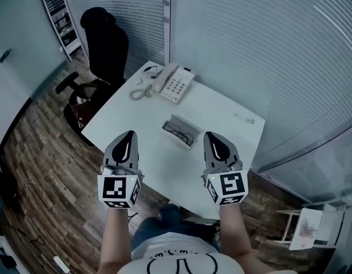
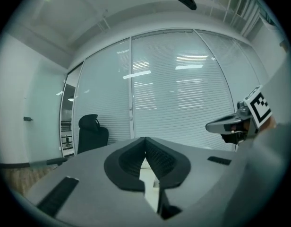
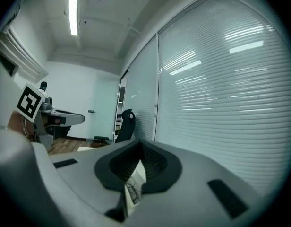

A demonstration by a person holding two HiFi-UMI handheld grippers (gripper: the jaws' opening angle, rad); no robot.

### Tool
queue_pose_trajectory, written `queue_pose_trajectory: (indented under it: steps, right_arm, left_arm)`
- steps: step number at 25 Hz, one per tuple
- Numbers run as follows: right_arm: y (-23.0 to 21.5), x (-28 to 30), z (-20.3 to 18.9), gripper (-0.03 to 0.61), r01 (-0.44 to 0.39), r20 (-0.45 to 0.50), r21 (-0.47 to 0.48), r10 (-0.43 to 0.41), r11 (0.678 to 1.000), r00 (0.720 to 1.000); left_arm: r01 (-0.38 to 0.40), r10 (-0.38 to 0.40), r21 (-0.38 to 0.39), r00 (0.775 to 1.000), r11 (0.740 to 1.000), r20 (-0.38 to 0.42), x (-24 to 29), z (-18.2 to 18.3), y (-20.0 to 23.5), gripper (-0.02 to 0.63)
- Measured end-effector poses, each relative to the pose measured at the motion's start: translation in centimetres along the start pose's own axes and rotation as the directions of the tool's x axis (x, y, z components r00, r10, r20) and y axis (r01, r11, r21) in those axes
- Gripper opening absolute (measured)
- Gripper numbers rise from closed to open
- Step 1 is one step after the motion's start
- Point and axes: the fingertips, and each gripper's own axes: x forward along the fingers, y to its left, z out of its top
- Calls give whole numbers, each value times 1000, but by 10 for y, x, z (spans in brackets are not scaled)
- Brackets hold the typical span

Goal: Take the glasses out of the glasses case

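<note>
Head view: glasses case (image 1: 167, 127) holding glasses (image 1: 181, 134) sits mid-frame on table (image 1: 222, 113), between left gripper (image 1: 129, 135) and right gripper (image 1: 212, 136), both closed, empty, apart from it.

**Near half of the table open**

Bare table (image 1: 222, 116) runs from its near edge to the case (image 1: 180, 132) at its middle. A telephone (image 1: 175, 83) fills the far corner. A chair (image 1: 102, 50) stands off the left edge, and a glass wall (image 1: 250, 39) lines the right.

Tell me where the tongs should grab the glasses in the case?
Probably the thin bridge between the lenses, coming straight down from above. The glasses lie flat inside the open glasses case, and its low walls block any approach from the sides.
</note>
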Motion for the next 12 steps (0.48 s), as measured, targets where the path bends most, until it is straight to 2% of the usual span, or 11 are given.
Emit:
queue_pose_trajectory:
  steps: [6,9,10,11,12]
  right_arm:
    - [-11,32,-14,11,4,-91,-29,-7,1000,996]
    - [-16,48,-26,16,13,-136,8,-12,1000,991]
    - [-16,54,-31,82,9,-149,17,-6,1000,989]
    - [-16,60,-34,211,-1,-164,16,4,1000,986]
    - [-15,66,-38,236,-19,-184,5,20,1000,983]
  left_arm:
    - [82,-82,3,997,997,-11,57,-5,6,15]
    - [139,-139,-8,990,990,-29,83,-15,11,15]
    - [158,-159,-11,987,987,-35,91,-18,12,15]
    - [176,-176,-13,984,984,-40,99,-20,15,15]
    - [192,-192,-13,980,981,-45,106,-21,17,15]
